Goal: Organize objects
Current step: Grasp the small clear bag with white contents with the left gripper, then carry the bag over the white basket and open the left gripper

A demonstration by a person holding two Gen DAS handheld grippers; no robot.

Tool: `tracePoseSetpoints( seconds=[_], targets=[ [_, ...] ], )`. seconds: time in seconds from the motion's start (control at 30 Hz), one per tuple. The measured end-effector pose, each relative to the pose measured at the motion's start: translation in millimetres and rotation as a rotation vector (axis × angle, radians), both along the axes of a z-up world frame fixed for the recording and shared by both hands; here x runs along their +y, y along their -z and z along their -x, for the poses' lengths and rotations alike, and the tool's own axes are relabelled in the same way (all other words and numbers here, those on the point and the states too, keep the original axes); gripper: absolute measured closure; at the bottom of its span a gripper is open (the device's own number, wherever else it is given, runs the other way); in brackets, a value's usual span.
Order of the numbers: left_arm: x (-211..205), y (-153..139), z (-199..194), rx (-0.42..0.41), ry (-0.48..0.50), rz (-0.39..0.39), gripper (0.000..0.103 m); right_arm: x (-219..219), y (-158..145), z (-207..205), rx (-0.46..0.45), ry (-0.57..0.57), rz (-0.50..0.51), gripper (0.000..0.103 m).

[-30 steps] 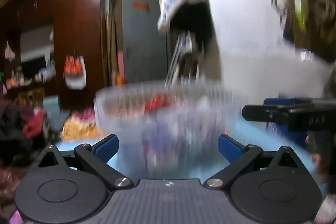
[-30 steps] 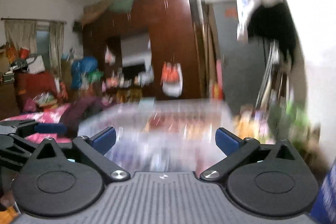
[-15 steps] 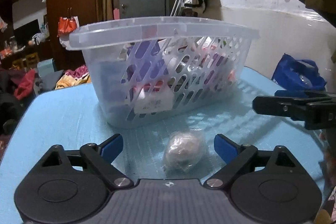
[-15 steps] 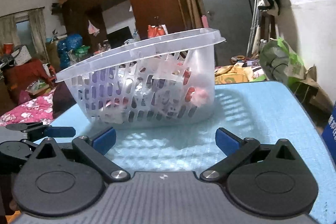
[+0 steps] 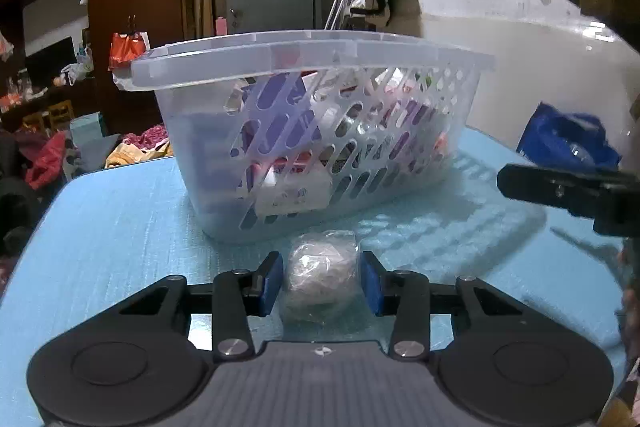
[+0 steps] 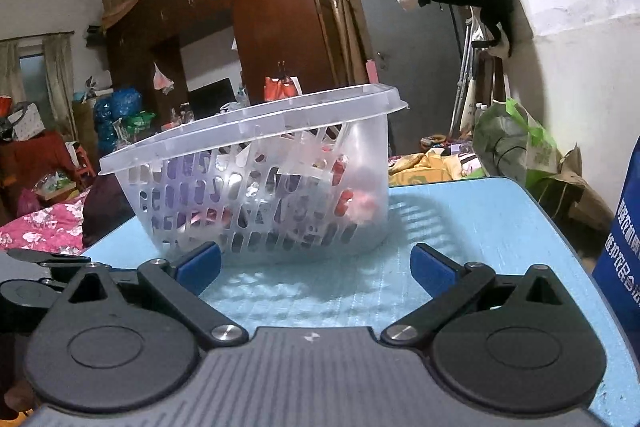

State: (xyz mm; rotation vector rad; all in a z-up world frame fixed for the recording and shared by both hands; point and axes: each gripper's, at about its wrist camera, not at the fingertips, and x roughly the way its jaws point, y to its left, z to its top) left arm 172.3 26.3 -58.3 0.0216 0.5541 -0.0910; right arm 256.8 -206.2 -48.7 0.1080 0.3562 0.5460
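A clear slotted plastic basket (image 5: 420,67) full of packets stands on the blue table (image 5: 120,219); it also shows in the right wrist view (image 6: 360,147). A small round snack in clear wrap (image 5: 322,277) lies on the table just in front of the basket. My left gripper (image 5: 322,283) is shut on this wrapped snack, blue pads touching both its sides. My right gripper (image 6: 316,267) is open and empty, low over the table in front of the basket. The right gripper's side shows at the right of the left wrist view (image 5: 568,191).
A blue bag (image 5: 568,143) sits at the table's right, against a white wall. A blue printed bag (image 6: 624,247) stands at the far right in the right wrist view. Beyond the table are a dark wardrobe (image 6: 256,27), bedding and floor clutter.
Both views dropped from the room down to the table and steadied. In the last half second my left gripper's pads closed from wide open onto the wrapped snack. The right gripper stayed open.
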Motion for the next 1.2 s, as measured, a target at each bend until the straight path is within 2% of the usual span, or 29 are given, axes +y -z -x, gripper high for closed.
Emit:
tracePoseSetpoints(
  seconds=[0.3,0.37,0.43,0.5,0.57,0.6,0.67,0.8,0.87,1.0,1.07,1.13,1.2],
  targets=[
    [2,-2,9,-0.06,0.013,0.011,0.057,-2,1,-4,0.014,-0.023,-0.005,0.0],
    [2,-4,15,-0.109,0.012,0.012,0.057,-2,1,-3,0.01,-0.022,-0.006,0.0],
    [1,-9,29,-0.2,0.006,0.006,0.057,-2,1,-3,0.006,-0.022,-0.01,0.0],
    [0,-22,37,-0.252,0.013,0.036,0.057,-2,1,-3,0.007,-0.026,-0.012,0.0],
    [1,-48,43,-0.316,0.027,0.087,0.057,-2,1,-3,0.007,-0.03,-0.008,0.0],
    [-1,-67,42,-0.351,0.014,0.084,0.057,-2,1,-3,0.006,-0.03,-0.009,0.0],
    [-4,-97,30,-0.371,0.0,0.066,0.057,-1,1,-3,0.008,-0.037,-0.009,0.0],
    [-10,-142,-17,-0.324,0.008,0.079,0.057,-1,-1,5,-0.048,-0.031,-0.011,0.0],
    [-19,-149,-35,-0.303,-0.019,0.048,0.057,0,-1,6,-0.056,-0.037,-0.01,0.0],
    [-30,-138,-77,-0.208,-0.083,-0.018,0.057,1,-1,2,-0.028,-0.055,-0.006,0.0],
    [-25,-129,-88,-0.171,-0.087,-0.017,0.055,1,-1,3,-0.03,-0.054,-0.006,0.0],
    [-18,-121,-96,-0.121,-0.077,0.014,0.022,1,-1,4,-0.039,-0.053,-0.008,0.0],
    [-8,-117,-89,-0.14,-0.065,0.043,0.018,0,-3,7,-0.059,-0.039,-0.011,0.0]
  ],
)
